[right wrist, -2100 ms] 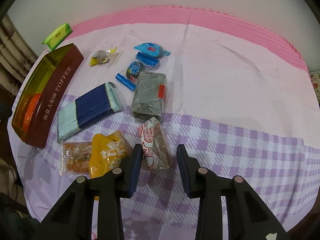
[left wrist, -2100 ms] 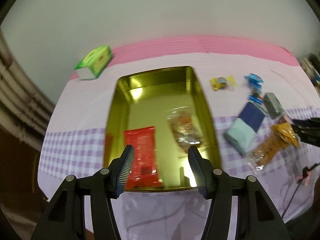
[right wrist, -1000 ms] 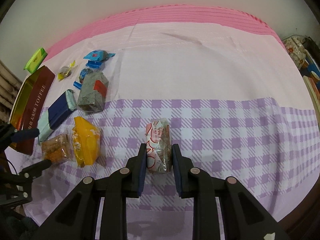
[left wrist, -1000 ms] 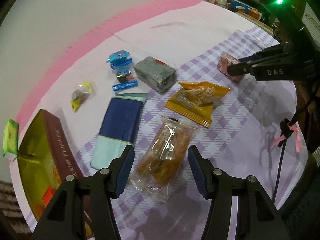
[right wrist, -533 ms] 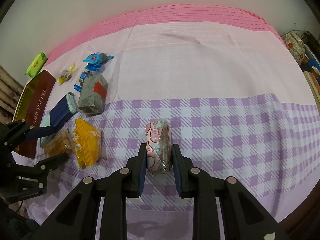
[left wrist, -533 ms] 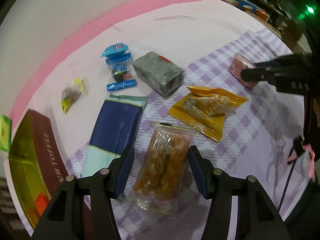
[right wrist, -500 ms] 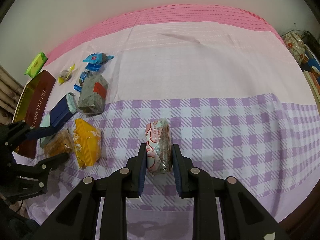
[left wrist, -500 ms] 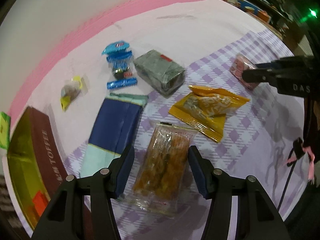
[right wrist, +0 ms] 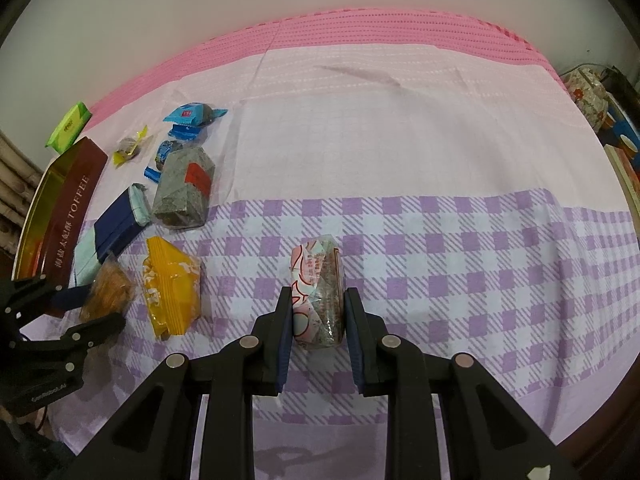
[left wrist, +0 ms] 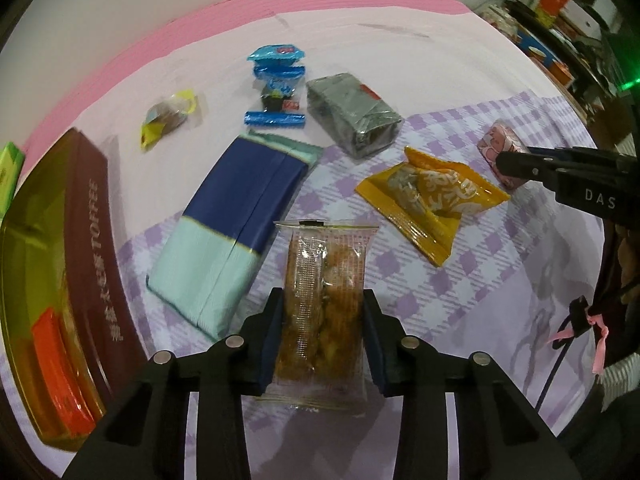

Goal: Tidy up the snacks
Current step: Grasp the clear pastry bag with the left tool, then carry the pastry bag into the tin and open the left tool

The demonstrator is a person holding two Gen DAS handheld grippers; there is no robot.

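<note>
Beside the toffee tin (left wrist: 100, 240), both hand-held grippers pinch snacks for sorting: the left hand-held gripper (left wrist: 323, 326) grips a clear cracker pack (left wrist: 324, 304), the right hand-held gripper (right wrist: 318, 312) a pink packet (right wrist: 318, 292), farther off on the tabletop (right wrist: 440, 260).

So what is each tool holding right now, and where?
Left tool grips the clear cracker packet across its near end; right tool clamps the pink-wrapped snack by its sides.
</note>
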